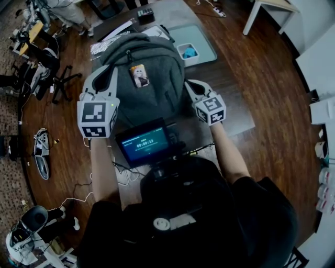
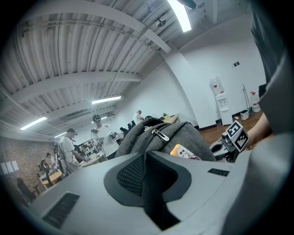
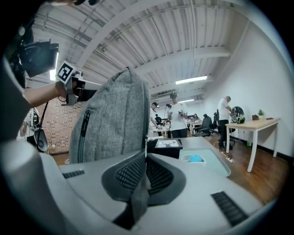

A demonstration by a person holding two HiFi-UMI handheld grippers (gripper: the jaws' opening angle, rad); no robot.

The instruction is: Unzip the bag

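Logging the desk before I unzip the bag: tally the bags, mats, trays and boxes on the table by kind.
Grey fabric backpack: 1
Pale teal flat mat: 1
Small white square tray: 1
Black rectangular box: 1
Total: 4

The pale grey plastic left gripper and the matching pale grey plastic right gripper are each topped by a white cube printed with black square markers. In the gripper views, smooth grey jaw shells are recorded. They are lined with black mesh-textured pads and cut with dark ribbed rectangular slots. A black short-sleeved top is worn, marked with a white round emblem beside a pale printed patch. A small dark-framed screen with a teal display is mounted at the chest on a black bracket. A thin black cable is noted beside the screen.
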